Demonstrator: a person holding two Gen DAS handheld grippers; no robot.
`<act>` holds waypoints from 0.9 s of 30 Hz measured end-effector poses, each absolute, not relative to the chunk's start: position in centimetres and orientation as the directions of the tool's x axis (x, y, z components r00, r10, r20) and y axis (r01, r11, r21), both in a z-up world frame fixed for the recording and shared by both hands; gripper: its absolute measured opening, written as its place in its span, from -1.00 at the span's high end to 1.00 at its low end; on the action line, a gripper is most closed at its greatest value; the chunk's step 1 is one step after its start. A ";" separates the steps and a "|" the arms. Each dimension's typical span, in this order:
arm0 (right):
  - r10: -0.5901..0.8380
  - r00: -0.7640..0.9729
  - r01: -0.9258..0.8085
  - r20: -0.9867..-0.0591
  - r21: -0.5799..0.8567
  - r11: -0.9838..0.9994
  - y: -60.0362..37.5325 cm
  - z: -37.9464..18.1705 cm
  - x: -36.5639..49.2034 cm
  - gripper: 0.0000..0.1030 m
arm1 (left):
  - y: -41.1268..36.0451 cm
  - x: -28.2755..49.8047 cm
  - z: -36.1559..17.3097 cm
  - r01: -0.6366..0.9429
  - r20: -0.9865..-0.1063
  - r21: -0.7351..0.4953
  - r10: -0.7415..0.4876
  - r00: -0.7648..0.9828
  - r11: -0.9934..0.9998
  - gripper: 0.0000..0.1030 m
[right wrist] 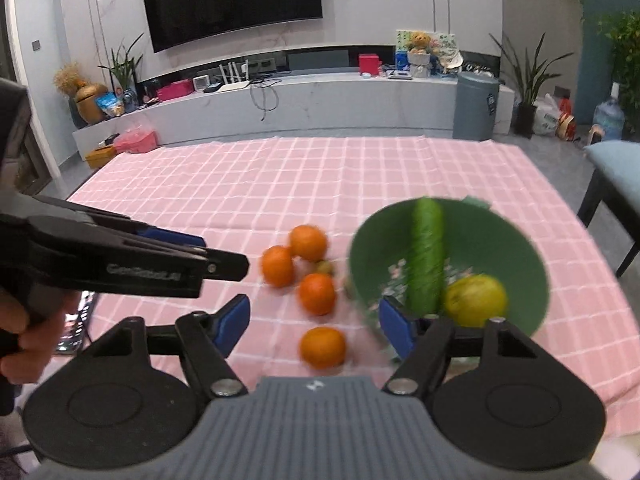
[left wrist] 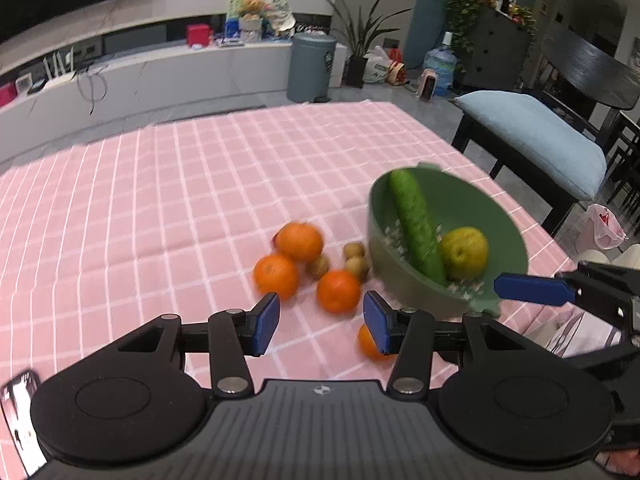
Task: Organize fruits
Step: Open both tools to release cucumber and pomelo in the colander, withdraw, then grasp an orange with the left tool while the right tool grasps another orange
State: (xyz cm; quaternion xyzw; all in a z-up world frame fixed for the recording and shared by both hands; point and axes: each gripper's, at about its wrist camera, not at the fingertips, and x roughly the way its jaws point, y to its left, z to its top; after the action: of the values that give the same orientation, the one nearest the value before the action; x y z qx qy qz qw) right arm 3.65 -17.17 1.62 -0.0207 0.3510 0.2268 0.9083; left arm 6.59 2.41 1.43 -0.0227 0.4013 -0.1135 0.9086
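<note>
A green bowl [left wrist: 500, 216] [right wrist: 500, 240] on the pink checked tablecloth holds a cucumber [left wrist: 416, 224] [right wrist: 426, 256] and a yellow-green apple [left wrist: 466, 252] [right wrist: 476, 300]. Several oranges [left wrist: 300, 240] [right wrist: 308, 242] and small brown kiwis [left wrist: 354, 250] lie left of the bowl. My left gripper [left wrist: 322, 322] is open and empty, just short of an orange [left wrist: 338, 290]. My right gripper [right wrist: 314, 326] is open and empty, with the nearest orange [right wrist: 322, 346] between its fingers; its right finger [right wrist: 394, 326] stands at the bowl's near rim.
The tablecloth [left wrist: 180, 200] covers the whole table. A bench with a blue cushion [left wrist: 532, 132] stands to the right. A grey bin [left wrist: 310, 66] and a low TV counter [right wrist: 280, 100] lie beyond the far edge. The left gripper's body [right wrist: 120, 256] reaches in from the left.
</note>
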 end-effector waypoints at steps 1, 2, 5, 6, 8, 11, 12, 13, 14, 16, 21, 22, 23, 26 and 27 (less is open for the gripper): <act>0.400 0.646 -0.429 -0.650 0.125 0.895 -16.7 1.3 3.3 -0.30 | 2.9 6.4 1.1 0.183 -0.726 -0.138 -0.225 0.650 0.973 -0.10; 0.400 0.639 -0.428 -0.657 0.128 0.895 -16.2 1.0 3.0 -0.24 | 3.3 6.1 0.9 0.181 -0.727 -0.142 -0.227 0.648 0.973 -0.10; 0.371 0.620 -0.404 -0.691 0.124 0.906 -15.1 -0.3 2.9 -0.15 | 3.9 5.7 0.1 0.170 -0.730 -0.144 -0.220 0.646 0.975 -0.10; 0.356 0.614 -0.387 -0.704 0.124 0.914 -14.8 -0.8 3.1 -0.13 | 4.1 5.6 -0.1 0.165 -0.731 -0.146 -0.219 0.646 0.975 -0.10; 0.335 0.609 -0.352 -0.719 0.133 0.927 -14.7 -1.7 3.2 -0.09 | 4.6 5.6 -0.6 0.152 -0.727 -0.154 -0.216 0.652 0.976 -0.10; 0.309 0.607 -0.304 -0.732 0.146 0.942 -14.6 -2.7 3.7 -0.08 | 5.2 5.3 -1.3 0.135 -0.720 -0.174 -0.220 0.658 0.975 -0.10; 0.301 0.606 -0.295 -0.736 0.144 0.945 -14.3 -3.0 3.9 -0.08 | 5.5 5.4 -1.6 0.130 -0.717 -0.187 -0.226 0.660 0.974 -0.10; 0.294 0.606 -0.290 -0.740 0.138 0.947 -14.3 -3.2 4.0 -0.08 | 5.7 5.5 -1.9 0.124 -0.715 -0.201 -0.232 0.660 0.972 -0.10; 0.285 0.603 -0.286 -0.745 0.132 0.949 -14.0 -3.6 4.2 -0.08 | 5.9 5.6 -2.1 0.121 -0.712 -0.212 -0.238 0.661 0.970 -0.10; 0.264 0.604 -0.271 -0.752 0.118 0.955 -13.6 -4.2 4.5 -0.07 | 6.2 5.7 -2.5 0.118 -0.706 -0.236 -0.253 0.662 0.965 -0.10; 0.217 0.611 -0.220 -0.762 0.100 0.970 -13.4 -5.1 5.4 -0.07 | 6.5 6.4 -3.5 0.108 -0.706 -0.269 -0.272 0.654 0.957 -0.10; 0.212 0.611 -0.210 -0.762 0.101 0.972 -13.4 -5.3 5.6 -0.07 | 6.6 6.6 -3.6 0.107 -0.704 -0.272 -0.273 0.655 0.956 -0.10; 0.208 0.611 -0.199 -0.764 0.106 0.974 -13.4 -5.4 5.9 -0.06 | 6.5 6.7 -3.6 0.107 -0.703 -0.274 -0.275 0.656 0.956 -0.10; 0.200 0.616 -0.170 -0.762 0.119 0.978 -13.4 -5.8 6.5 -0.02 | 6.3 7.4 -3.9 0.108 -0.705 -0.267 -0.270 0.656 0.958 -0.10; 0.199 0.617 -0.165 -0.762 0.122 0.979 -13.3 -5.9 6.7 0.01 | 6.3 7.6 -4.0 0.108 -0.708 -0.261 -0.266 0.654 0.959 -0.10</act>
State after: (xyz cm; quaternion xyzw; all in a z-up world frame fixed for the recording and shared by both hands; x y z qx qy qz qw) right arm 6.71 -13.28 -5.93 0.0197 0.4258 0.1012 0.8989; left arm 7.59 6.26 -4.00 -0.0981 0.4030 -0.1036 0.9040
